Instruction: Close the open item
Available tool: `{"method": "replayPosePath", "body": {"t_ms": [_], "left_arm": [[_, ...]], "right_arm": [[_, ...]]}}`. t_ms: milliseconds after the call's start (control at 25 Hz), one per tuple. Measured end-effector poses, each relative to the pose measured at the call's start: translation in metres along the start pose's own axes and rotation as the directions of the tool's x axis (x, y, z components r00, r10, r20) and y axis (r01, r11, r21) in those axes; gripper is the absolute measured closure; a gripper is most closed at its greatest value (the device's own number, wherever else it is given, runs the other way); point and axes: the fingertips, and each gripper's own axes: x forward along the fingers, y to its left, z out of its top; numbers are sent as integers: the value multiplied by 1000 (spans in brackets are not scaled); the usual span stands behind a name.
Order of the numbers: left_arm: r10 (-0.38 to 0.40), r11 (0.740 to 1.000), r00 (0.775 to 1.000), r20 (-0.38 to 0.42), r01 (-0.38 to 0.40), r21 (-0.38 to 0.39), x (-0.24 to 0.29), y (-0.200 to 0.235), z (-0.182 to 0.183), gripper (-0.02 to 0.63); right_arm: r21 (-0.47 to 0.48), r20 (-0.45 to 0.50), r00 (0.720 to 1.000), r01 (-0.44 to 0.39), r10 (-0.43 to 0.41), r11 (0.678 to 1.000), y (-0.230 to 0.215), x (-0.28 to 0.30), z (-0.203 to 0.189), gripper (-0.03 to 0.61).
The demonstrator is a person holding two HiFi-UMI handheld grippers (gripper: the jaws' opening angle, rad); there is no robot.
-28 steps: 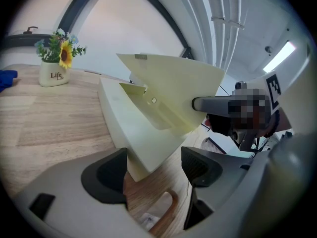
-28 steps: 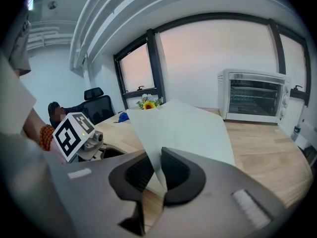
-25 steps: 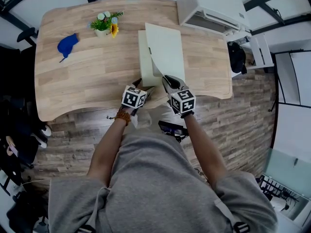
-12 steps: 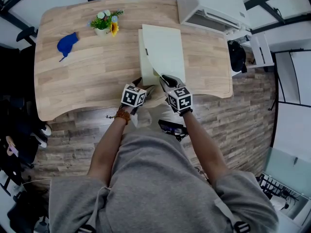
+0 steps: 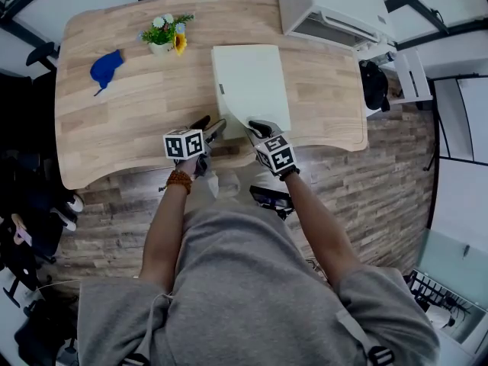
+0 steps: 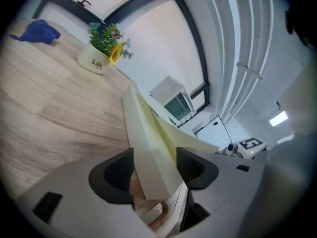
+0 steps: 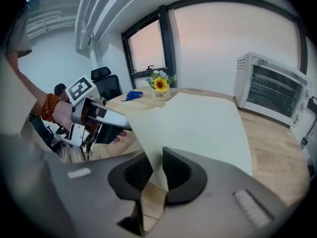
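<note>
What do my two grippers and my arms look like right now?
Both the left gripper and right gripper have pale grey bodies, black ribbed jaws and a cube with black-and-white square markers. The person wears a grey short-sleeved top and a brown bead bracelet on the left wrist.

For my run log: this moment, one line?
right hand-held gripper: pinching folder cover | left hand-held gripper: jaws just been closing, folder corner between

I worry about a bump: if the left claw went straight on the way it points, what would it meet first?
The cream folder: its near corner sits between the left claw's jaws, which have just been closing but are not gripping it.
</note>
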Motion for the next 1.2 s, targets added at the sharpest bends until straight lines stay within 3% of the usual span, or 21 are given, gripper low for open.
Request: {"method": "replayPosePath", "body": {"t_ms": [120,160,240,440,600,680,800,1040,1120,1200], "left_arm": [[14,993,994,106,-2,-118,-15,10,30,503],[6,989,991,134,14,-145,-17,9,38,525],[-26,983,987,156,53,-178,-15,-1,49,526],[-45,981,995,91,61,-184,7,-21,50,525],[-94,959,991,91,115,-261,18,-38,51,512],[-49,963,997,61,63,-263,20,-33,47,511],[22,965,1000,10,-19,-261,22,-23,41,571],[2,949,1000,-13,-6,-316,22,-18,36,588],[-6,949,1000,-10,2,-315,22,-19,35,570],[-34,946,999,-11,29,-323,26,-24,33,477]], "right_arm": [[-1,-25,1000,-6,6,1000,0,2,-4,515],[-5,-36,999,-6,6,1000,0,2,-6,515],[-16,-45,999,-9,8,1000,2,4,-7,515],[-26,-55,998,-13,11,1000,5,7,-6,512],[-47,-57,998,-10,7,999,5,7,-5,509],[-49,-53,999,-4,1,999,6,6,-6,508],[-90,-54,998,3,-8,996,8,4,-7,502],[-281,-97,995,4,-33,960,12,5,-10,499],[-301,-96,994,12,-43,954,13,5,-11,499],[-310,-88,995,24,-53,950,13,5,-10,499]]}}
